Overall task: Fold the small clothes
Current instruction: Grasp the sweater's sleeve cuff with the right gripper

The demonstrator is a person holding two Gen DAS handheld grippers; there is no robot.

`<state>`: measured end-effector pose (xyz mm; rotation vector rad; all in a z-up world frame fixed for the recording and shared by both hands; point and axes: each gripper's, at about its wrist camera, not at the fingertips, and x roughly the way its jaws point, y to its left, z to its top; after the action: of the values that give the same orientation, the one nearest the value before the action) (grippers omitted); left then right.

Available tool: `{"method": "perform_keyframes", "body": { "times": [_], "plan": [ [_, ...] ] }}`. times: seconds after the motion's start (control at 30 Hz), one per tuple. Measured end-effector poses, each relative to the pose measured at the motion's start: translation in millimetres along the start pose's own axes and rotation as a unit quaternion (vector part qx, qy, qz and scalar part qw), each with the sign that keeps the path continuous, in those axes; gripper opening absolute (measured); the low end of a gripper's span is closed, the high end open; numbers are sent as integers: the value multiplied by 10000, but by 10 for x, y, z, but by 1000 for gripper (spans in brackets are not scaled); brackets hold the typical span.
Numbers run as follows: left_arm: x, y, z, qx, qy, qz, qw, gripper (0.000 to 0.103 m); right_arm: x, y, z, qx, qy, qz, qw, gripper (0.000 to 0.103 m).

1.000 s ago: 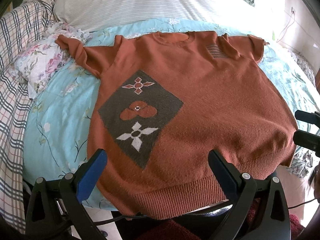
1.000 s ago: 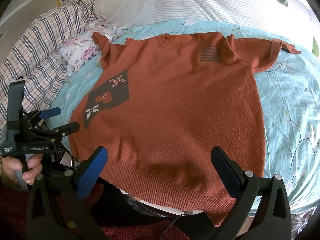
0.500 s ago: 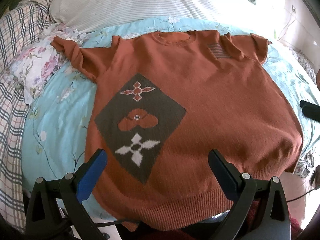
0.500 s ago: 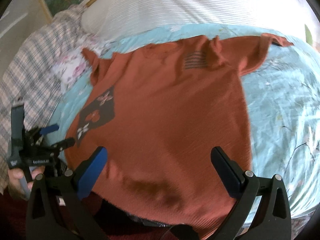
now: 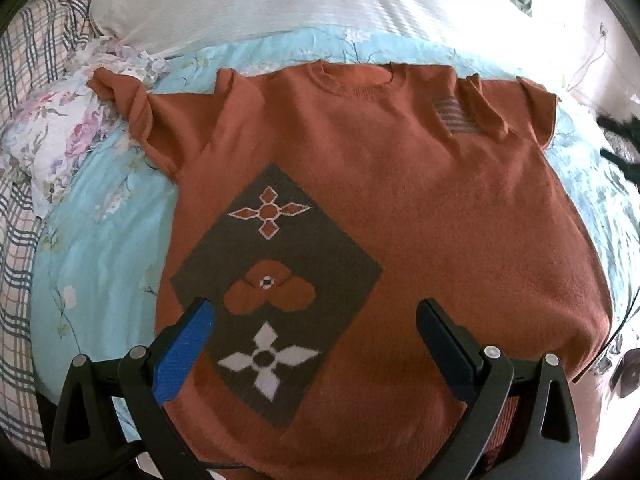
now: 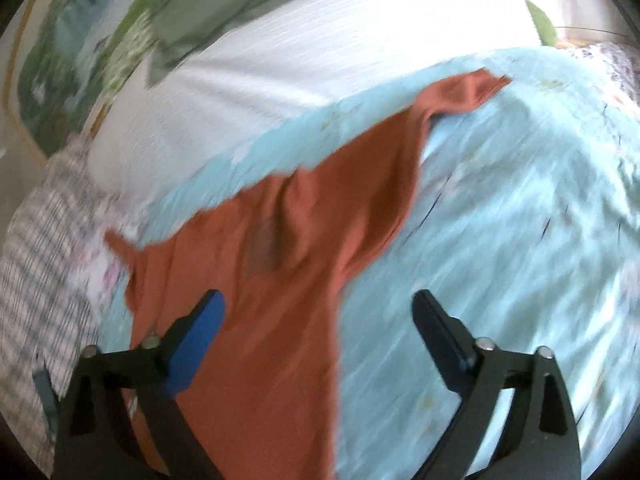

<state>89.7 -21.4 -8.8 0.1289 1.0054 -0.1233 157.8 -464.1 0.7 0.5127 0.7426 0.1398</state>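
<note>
Left tongs (image 5: 316, 328) spread wide, holding nothing, right tongs (image 6: 320, 316) likewise agape, empty

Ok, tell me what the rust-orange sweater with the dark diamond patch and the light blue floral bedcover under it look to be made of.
Rust-orange sweater: looks like knitted wool or acrylic yarn, matte and slightly fuzzy; the flower motifs in the dark diamond patch appear knitted in, not printed. Light blue floral bedcover: seems a thin woven cotton-like cloth, smooth with fine creases and a printed pattern. The exact fibre of either cannot be told.
</note>
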Motion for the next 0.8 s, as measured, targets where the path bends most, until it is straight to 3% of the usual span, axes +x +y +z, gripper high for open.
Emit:
{"method": "perform_keyframes", "body": {
  "times": [0.1, 0.33, 0.4, 0.53, 0.63, 0.67, 0.7, 0.73, 0.8],
  "plan": [
    [108, -47, 72, -3, 135, -20, 9999, 101, 183, -336, 372, 307, -72, -279, 9991, 75],
    [358, -178, 260, 5, 425, -88, 9991, 101, 676, -1324, 1192, 1294, -393, -780, 9877, 64],
    [454, -236, 320, 39, 506, -83, 9987, 101, 821, -1613, 1372, 1639, -502, -877, 9813, 52],
    [635, -333, 399, 123, 705, -90, 9974, 101, 1111, -2023, 1651, 2126, -652, -1111, 9686, 49],
    [741, -378, 432, 169, 823, -77, 9964, 101, 1288, -2150, 1772, 2177, -749, -1072, 9672, 45],
    [778, -385, 446, 165, 856, -83, 9962, 101, 1349, -2162, 1800, 2106, -734, -1087, 9687, 37],
    [803, -390, 453, 158, 896, -92, 9958, 101, 1407, -2171, 1827, 2022, -683, -1143, 9703, 14],
    [818, -393, 456, 147, 915, -110, 9956, 101, 1471, -2157, 1843, 1939, -557, -1141, 9728, 7],
    [833, -389, 461, 140, 923, -146, 9955, 101, 1480, -2100, 1842, 1824, -528, -1022, 9765, 7]
  ]
}}
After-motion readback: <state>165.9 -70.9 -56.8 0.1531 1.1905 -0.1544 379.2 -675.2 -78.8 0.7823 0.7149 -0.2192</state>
